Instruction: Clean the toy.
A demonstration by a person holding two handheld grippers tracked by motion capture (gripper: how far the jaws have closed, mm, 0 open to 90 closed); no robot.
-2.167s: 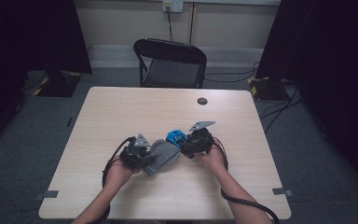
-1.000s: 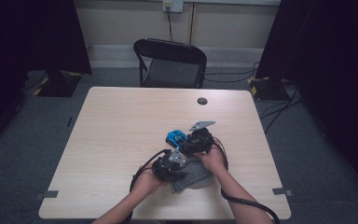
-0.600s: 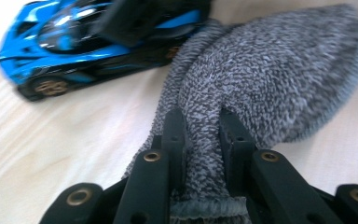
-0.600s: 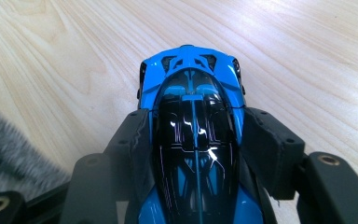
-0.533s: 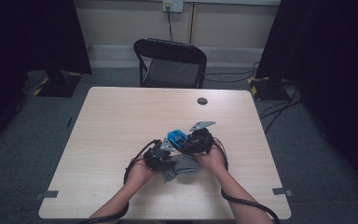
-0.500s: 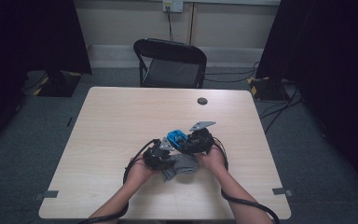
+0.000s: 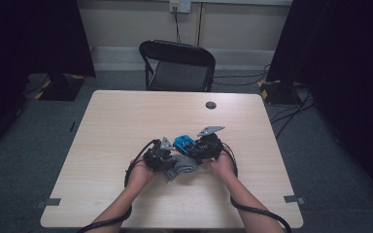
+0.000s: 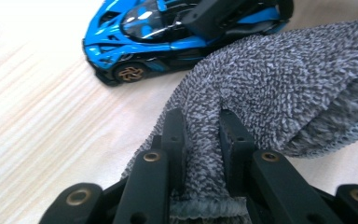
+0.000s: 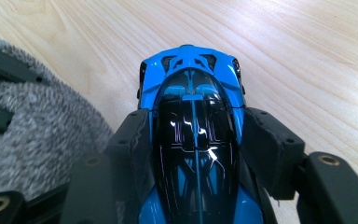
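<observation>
L gripper [image 8: 200, 140]: jaws clamped on a fold of the grey cloth [image 8: 279, 88]; cloth bunched, resting on the surface [image 7: 126, 121]. R gripper [image 9: 193, 140]: jaws closed on both sides of the blue toy car [image 9: 193, 135], car's end pointing away from the camera. Car sits on the surface near centre, just beside the cloth, betw. the two grippers. Both hands low at the near edge.

1. A square table with a pale, light-wood laminate top [image 7: 126, 126] stands on grey carpet.
2. A small, glossy blue-and-black toy sports car [image 7: 184, 144] sits on its wheels near the middle.
3. A grey knitted cloth [image 7: 180, 166] lies bunched just beside the car.
4. A small, round dark disc [image 7: 211, 105] lies near the far edge, well apart.
</observation>
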